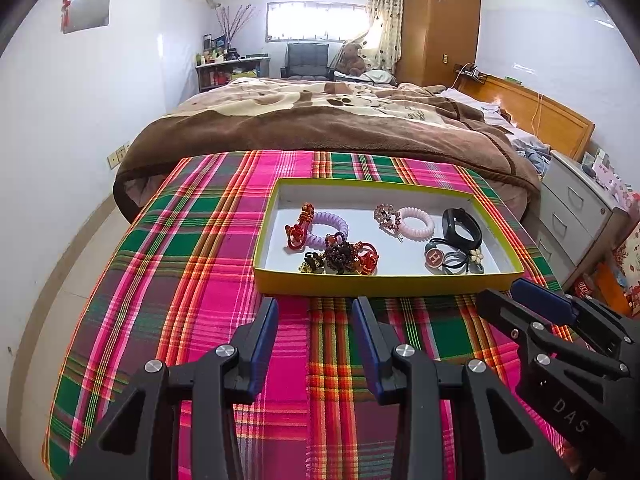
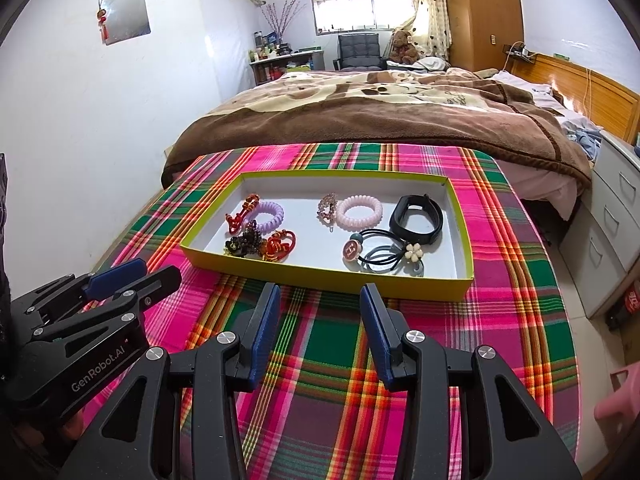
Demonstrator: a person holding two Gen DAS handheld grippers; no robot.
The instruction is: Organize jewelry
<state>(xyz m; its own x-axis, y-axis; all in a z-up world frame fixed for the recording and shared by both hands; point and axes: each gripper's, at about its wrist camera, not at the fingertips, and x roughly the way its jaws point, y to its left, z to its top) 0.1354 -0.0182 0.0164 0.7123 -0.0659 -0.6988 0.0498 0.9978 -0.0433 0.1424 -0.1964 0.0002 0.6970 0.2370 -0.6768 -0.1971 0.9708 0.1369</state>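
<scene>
We see the jewelry in the yellow tray [image 2: 320, 270] on the plaid cloth [image 2: 332, 344]: purple coil tie [image 2: 269, 216] at its left, black band [image 2: 418, 220] at its right. Behind the tray lies the brown blanket [image 2: 360, 120]. Our left gripper [image 1: 316, 312] and right gripper [image 2: 320, 300] gape empty just before the tray, nothing between.

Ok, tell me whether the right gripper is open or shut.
Open: the right gripper has its blue pads apart with only plaid cloth showing between them.
</scene>
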